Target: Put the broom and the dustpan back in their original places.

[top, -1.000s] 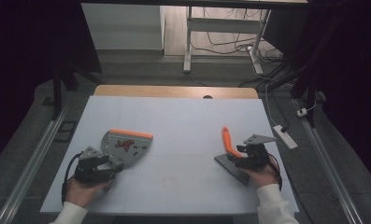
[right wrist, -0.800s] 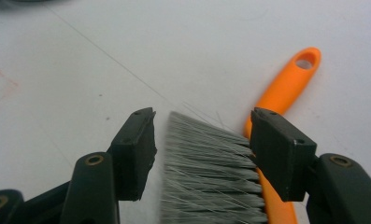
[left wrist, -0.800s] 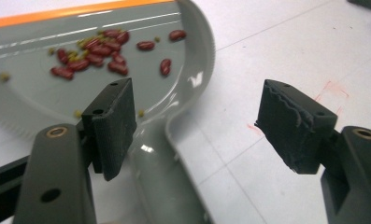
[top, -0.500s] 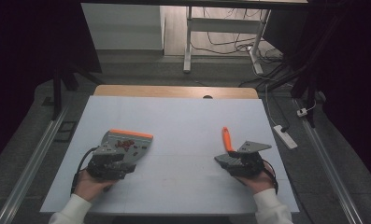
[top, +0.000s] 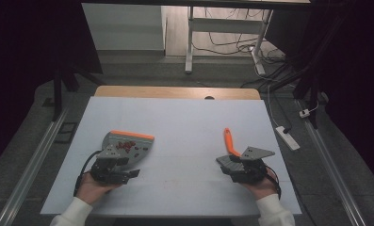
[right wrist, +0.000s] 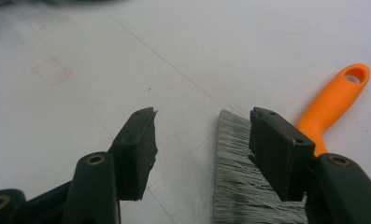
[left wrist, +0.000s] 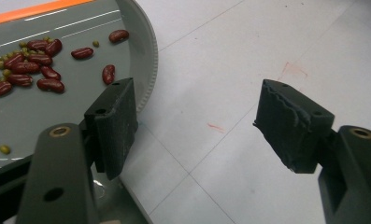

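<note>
Beans already lie in the dustpan at lower left, and both the left gripper and right gripper gape empty, the brush lying free, so sweeping looks finished.

The white surface sits evenly lit from above while the room around it falls off into near black. Shadows are soft and short. Both gripper views are sharp close in, slightly soft toward the far edges, with a mild sheen on the grey dustpan.
</note>
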### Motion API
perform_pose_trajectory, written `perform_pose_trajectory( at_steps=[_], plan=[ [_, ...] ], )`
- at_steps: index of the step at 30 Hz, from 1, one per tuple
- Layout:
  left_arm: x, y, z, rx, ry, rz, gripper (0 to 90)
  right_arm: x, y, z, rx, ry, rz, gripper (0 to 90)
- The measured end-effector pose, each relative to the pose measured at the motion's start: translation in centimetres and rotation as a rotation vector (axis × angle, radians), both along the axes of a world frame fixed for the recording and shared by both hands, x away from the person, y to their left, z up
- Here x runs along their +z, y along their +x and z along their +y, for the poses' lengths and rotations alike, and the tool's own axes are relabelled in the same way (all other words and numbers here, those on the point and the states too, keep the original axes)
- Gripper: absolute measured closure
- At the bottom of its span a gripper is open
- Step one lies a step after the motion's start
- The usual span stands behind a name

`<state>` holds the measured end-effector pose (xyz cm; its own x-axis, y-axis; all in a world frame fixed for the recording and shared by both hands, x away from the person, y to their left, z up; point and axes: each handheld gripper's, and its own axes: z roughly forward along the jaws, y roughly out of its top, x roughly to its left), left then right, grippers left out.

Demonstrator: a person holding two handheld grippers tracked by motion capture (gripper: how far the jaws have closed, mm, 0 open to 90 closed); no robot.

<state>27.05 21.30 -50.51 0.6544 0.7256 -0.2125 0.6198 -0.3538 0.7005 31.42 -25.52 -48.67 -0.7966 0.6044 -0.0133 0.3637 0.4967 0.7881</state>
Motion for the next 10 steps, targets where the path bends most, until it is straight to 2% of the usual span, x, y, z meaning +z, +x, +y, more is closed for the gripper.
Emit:
perform_pose_trajectory(
  at_steps=[10],
  plan=[
    [0.06,-0.05,0.05,0.006,0.003,-0.007,30.1,0.24,-0.17,-0.02,-0.001,-0.002,-0.017,41.4]
  ],
)
